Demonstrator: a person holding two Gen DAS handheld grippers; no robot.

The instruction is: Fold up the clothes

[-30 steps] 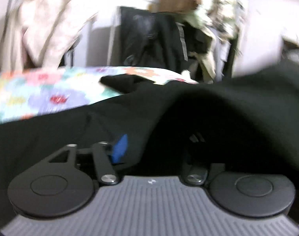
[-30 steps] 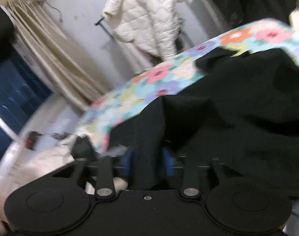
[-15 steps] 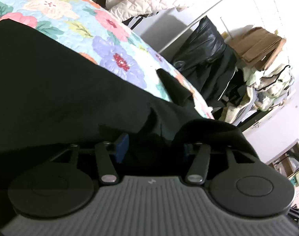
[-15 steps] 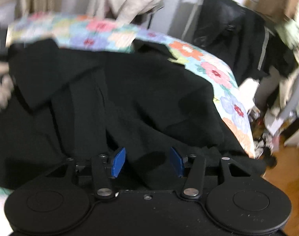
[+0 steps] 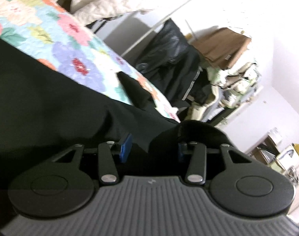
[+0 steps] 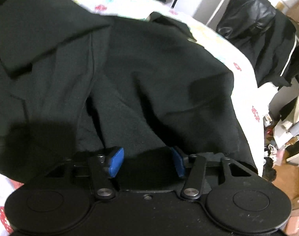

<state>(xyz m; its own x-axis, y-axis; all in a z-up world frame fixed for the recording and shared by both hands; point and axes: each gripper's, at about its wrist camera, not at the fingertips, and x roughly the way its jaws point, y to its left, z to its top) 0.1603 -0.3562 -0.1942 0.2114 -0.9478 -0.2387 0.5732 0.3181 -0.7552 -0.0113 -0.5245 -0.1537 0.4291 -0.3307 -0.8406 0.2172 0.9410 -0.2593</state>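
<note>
While the floral bedspread (image 5: 74, 45) carries everything, I see the black garment (image 6: 159, 74) spread across it, its length running away from me and its near hem right at both claws. My right gripper (image 6: 146, 160) is released, fabric just ahead of it. My left gripper (image 5: 152, 147) also gapes, a fold draped over one finger.

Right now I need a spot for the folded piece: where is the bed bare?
Bare floral quilt shows beyond the black garment's far edge, bordered by the hanging cream jacket. A narrow strip runs along its side toward the black jacket. Elsewhere the garment covers everything.
</note>
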